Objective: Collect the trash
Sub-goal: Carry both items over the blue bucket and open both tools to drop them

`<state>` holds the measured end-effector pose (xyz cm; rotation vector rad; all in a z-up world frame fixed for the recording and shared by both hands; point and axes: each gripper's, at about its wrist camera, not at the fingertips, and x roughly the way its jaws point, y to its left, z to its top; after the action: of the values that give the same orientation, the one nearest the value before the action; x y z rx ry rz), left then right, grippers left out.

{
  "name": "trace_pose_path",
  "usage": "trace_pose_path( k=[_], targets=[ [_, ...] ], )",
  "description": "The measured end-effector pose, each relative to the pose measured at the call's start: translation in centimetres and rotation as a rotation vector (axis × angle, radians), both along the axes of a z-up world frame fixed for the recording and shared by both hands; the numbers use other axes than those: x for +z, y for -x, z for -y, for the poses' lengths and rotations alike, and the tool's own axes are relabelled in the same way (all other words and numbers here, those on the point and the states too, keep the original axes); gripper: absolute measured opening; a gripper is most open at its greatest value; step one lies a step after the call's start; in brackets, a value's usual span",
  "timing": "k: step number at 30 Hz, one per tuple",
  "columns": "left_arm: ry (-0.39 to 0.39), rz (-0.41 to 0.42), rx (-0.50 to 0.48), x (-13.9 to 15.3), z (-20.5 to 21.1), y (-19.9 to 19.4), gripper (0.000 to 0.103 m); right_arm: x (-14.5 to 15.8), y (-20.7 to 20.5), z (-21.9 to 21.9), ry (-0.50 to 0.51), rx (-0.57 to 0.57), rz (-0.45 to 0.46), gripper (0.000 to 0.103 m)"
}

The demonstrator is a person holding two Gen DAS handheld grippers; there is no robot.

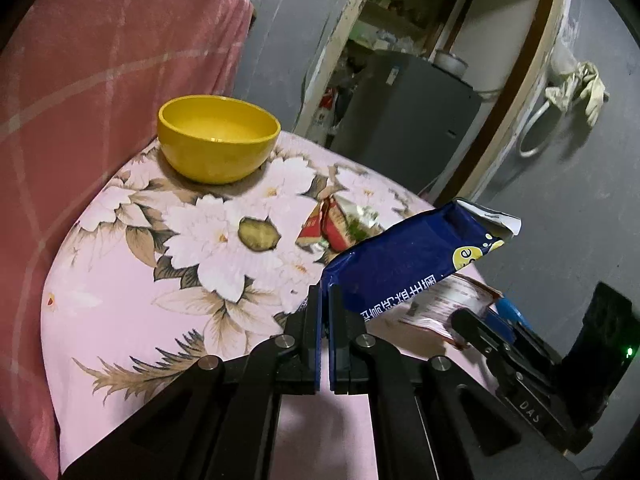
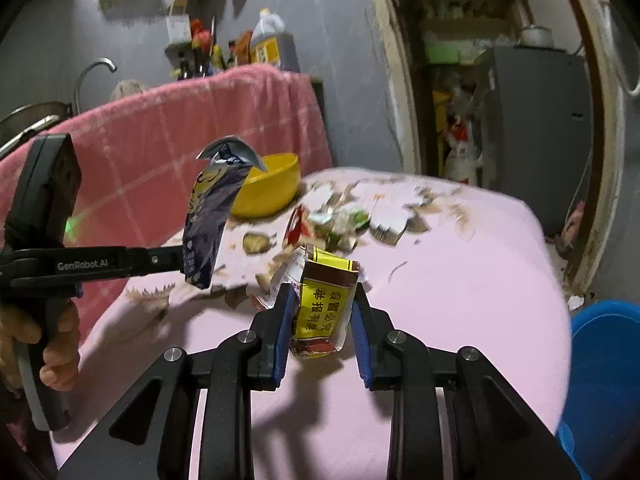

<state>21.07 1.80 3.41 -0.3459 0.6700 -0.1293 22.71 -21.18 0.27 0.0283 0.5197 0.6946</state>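
Observation:
My left gripper (image 1: pixel 325 300) is shut on a blue snack wrapper (image 1: pixel 404 264) and holds it above the floral table cloth (image 1: pixel 132 300); the wrapper also shows in the right wrist view (image 2: pixel 208 224). My right gripper (image 2: pixel 322 296) is closed around a crushed yellow and brown carton (image 2: pixel 324 308), which stands between its fingers; the carton also shows in the left wrist view (image 1: pixel 444 308). A red torn packet (image 1: pixel 328 224) lies on the cloth in the middle, with crumpled green and silver scraps (image 2: pixel 340 220) beside it.
A yellow bowl (image 1: pixel 218 138) stands at the table's far left, next to a pink blanket (image 1: pixel 100 60). A blue bucket (image 2: pixel 604 380) stands on the floor right of the table. A grey cabinet (image 1: pixel 404 120) stands in the doorway behind.

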Motion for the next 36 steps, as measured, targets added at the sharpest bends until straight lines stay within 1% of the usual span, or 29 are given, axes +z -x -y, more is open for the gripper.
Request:
trace_pose_path(
  k=[4, 8, 12, 16, 20, 22, 25, 30, 33, 36],
  targets=[
    [0.013, 0.062, 0.004, 1.3, 0.8, 0.4, 0.001, 1.3, 1.4, 1.4, -0.029, -0.077, 0.112, 0.025],
    [-0.014, 0.160, -0.018, 3.1, 2.8, 1.0, 0.001, 2.9, 2.9, 3.2, -0.073, -0.167, 0.230, 0.025],
    [-0.024, 0.234, -0.052, 4.8, 5.1, 1.1, 0.001, 4.2, 4.1, 5.3, -0.114, -0.273, 0.340, 0.025],
    [-0.020, 0.283, -0.086, 6.0, 7.3, 0.6, 0.001, 5.2, 5.1, 8.2, -0.158, -0.389, 0.428, 0.025],
    [-0.012, 0.312, -0.142, 6.8, 10.0, -0.1, 0.001, 5.7, 5.8, 10.8, -0.195, -0.488, 0.479, 0.025],
    [-0.011, 0.315, -0.175, 7.1, 11.6, -0.5, 0.001, 5.7, 5.9, 12.2, -0.199, -0.559, 0.488, 0.025],
    [-0.003, 0.310, -0.229, 7.1, 14.3, -1.6, 0.001, 5.7, 5.9, 13.7, -0.201, -0.648, 0.477, 0.025],
    [-0.006, 0.284, -0.301, 6.8, 18.2, -3.3, 0.001, 5.2, 5.3, 16.9, -0.214, -0.791, 0.415, 0.026],
    [-0.027, 0.249, -0.336, 6.3, 20.5, -4.2, 0.001, 4.6, 4.7, 18.7, -0.218, -0.861, 0.355, 0.026],
    [-0.026, 0.203, -0.364, 5.5, 22.3, -5.2, 0.001, 4.0, 4.2, 20.2, -0.219, -0.907, 0.300, 0.026]
  ],
)
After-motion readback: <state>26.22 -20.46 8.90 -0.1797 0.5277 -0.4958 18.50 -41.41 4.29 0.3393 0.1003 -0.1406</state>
